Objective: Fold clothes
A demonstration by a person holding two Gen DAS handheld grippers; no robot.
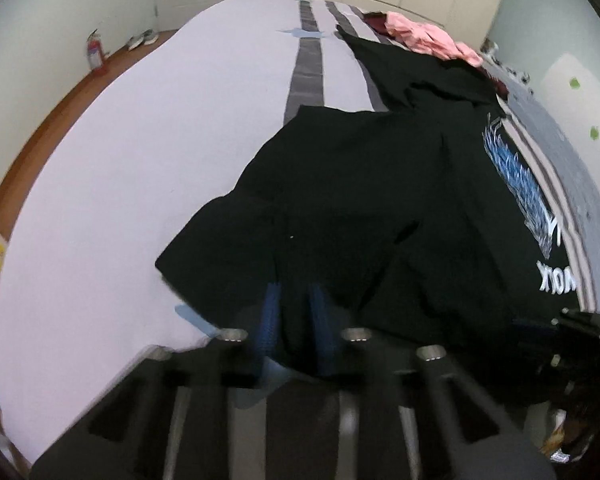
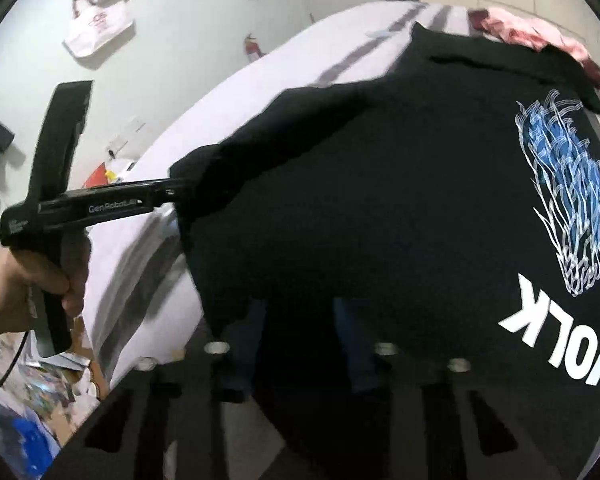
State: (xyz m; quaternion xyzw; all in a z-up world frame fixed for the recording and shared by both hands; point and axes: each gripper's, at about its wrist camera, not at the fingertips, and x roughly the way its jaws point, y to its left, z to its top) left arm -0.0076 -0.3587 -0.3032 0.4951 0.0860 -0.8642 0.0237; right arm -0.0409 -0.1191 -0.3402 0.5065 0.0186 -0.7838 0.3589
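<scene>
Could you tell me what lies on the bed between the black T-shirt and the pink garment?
Another black garment lies between the black T-shirt and the pink garment; the left wrist view shows it best.

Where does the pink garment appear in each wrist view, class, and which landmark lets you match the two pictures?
Left wrist view: the pink garment lies at the far end of the bed, upper right of centre, beyond the black T-shirt.
Right wrist view: the pink garment sits at the top right, behind the T-shirt's far edge.
Shared landmark: the red fire extinguisher against the wall.
</scene>
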